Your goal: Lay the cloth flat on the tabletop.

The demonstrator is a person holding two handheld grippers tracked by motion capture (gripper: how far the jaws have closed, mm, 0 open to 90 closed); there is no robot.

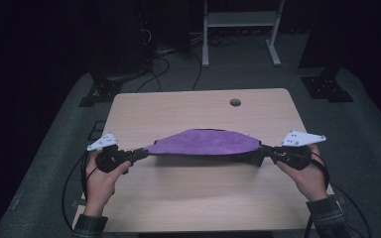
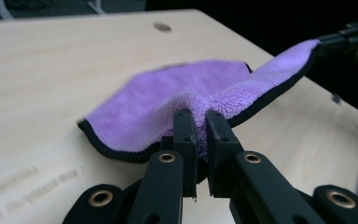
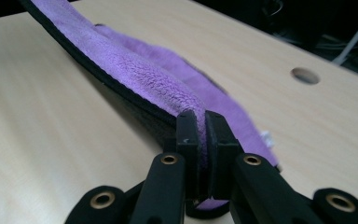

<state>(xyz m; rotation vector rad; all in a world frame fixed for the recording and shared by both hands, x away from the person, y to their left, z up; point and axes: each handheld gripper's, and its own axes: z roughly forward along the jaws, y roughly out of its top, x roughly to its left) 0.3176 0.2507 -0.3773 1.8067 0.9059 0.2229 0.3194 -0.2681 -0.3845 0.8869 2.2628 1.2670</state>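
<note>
- A purple cloth (image 1: 203, 142) with a dark bound edge is seen stretched between two grippers at the centre of the high view, lifted at both ends, its far part sagging toward the wooden surface (image 1: 198, 198).
- The left gripper (image 1: 141, 152), at centre left of that view, is clamped on one end of the cloth; in the left gripper view the jaws are pressed nearly together with a fold of purple pile pinched between them.
- The right gripper (image 1: 259, 154), at centre right, is likewise closed tight on the opposite end; in the right gripper view cloth is squeezed between the jaws and a bit pokes out below them.
- No container is seen on the surface; a round hole (image 1: 235, 102) is cut in it toward the upper centre.
- Whether the sagging far edge touches the surface cannot be told from the high view; in the left gripper view a corner appears to lie on it, blurred.
- A small white tag (image 3: 266, 138) is glimpsed at the cloth's edge in the right gripper view, too small to read.
- The person's forearms are cut off by the bottom edge of the high view.
- Bare surface lies all round the cloth; beyond the far edge, cables and a white frame (image 1: 240, 29) stand on a dim floor.
</note>
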